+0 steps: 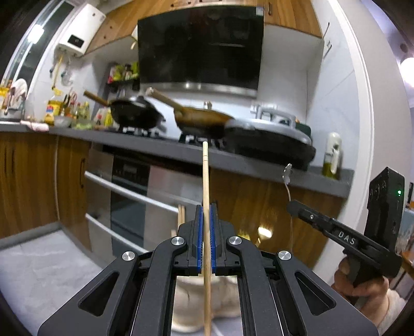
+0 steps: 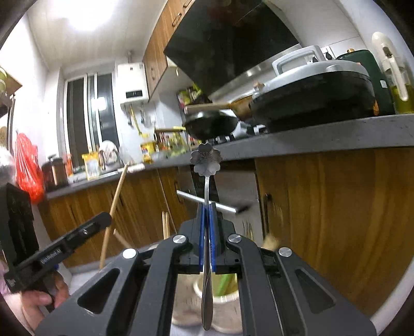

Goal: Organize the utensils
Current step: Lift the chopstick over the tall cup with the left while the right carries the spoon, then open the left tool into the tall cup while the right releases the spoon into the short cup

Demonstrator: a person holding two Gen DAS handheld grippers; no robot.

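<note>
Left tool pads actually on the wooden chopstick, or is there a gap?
Touching. The left wrist view shows the left tool closed on the light wooden chopstick, both blue pads pressed against its sides.

A grey desk [image 1: 165,148] runs above wooden cabinets [image 1: 28,178] with a built-in oven [image 1: 129,196]. A black range hood [image 1: 199,46] hangs under wooden wall cupboards [image 1: 113,28]. A white water heater [image 2: 132,84] flanks a dark window [image 2: 89,111]. A ceiling light [image 2: 89,13] glares.

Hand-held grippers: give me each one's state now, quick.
Left hand-held gripper: shut on a wooden chopstick.
Right hand-held gripper: shut on a flower-handled metal spoon.
</note>
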